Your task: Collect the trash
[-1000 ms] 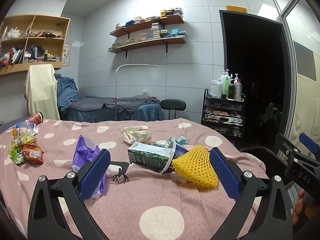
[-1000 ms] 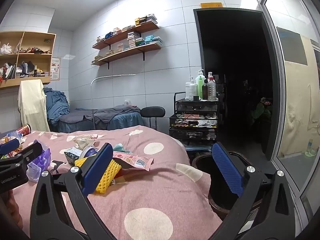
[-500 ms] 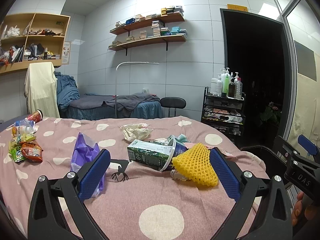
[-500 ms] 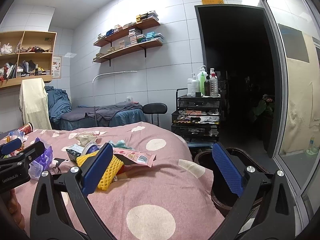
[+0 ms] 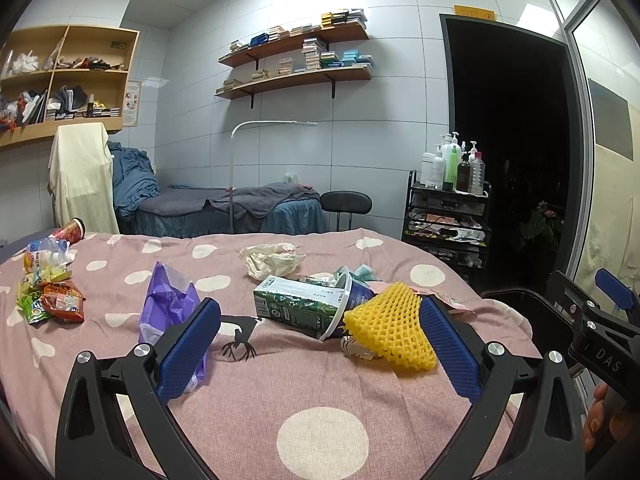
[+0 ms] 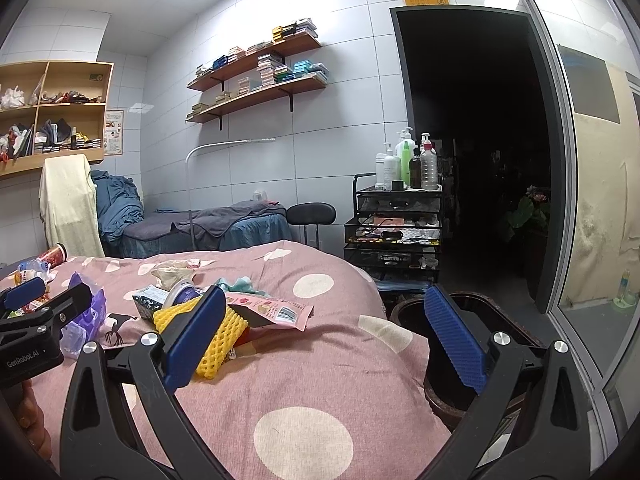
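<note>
Trash lies on a pink polka-dot bed cover [image 5: 320,400]. A yellow foam net [image 5: 390,326] lies beside a green carton [image 5: 296,306] stuck in a cup [image 5: 350,298]. A purple bag [image 5: 168,300], a crumpled white bag [image 5: 270,260] and snack wrappers [image 5: 52,300] lie further left. My left gripper [image 5: 316,346] is open and empty, hovering in front of the carton. My right gripper [image 6: 320,344] is open and empty, over the bed's right edge; the net [image 6: 216,336] and a pink wrapper [image 6: 272,310] lie by its left finger. A dark bin [image 6: 480,320] stands right of the bed.
A black trolley [image 6: 394,236] with bottles stands behind the bin next to a dark doorway. A black stool [image 6: 311,214] and a massage bed [image 6: 208,228] are at the back wall. A glass door [image 6: 592,200] is on the right.
Both grippers have shifted only slightly; the view has drifted a little. The trash has not moved and both grippers stay open.
</note>
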Motion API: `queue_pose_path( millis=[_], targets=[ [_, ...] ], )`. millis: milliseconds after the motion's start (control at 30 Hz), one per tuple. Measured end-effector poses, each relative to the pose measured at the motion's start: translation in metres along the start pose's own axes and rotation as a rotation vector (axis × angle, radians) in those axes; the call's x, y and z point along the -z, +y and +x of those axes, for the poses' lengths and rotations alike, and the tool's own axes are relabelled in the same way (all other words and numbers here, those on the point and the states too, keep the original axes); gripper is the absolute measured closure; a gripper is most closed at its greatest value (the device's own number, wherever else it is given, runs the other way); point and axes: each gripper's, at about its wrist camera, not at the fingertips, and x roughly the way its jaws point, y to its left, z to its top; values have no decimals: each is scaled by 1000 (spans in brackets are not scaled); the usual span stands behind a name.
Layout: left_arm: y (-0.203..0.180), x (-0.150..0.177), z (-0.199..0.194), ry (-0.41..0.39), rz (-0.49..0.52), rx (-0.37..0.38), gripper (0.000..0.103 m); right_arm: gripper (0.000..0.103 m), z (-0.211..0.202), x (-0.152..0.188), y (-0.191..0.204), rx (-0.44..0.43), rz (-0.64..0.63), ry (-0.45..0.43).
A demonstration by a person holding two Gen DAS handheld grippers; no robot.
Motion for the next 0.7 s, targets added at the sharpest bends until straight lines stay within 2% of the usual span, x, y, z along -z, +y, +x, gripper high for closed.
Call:
queue_pose_path(
  millis=[700],
  targets=[
    [1, 1, 1, 2, 1, 1, 5, 5, 1, 3, 3, -5, -3, 1]
  ],
)
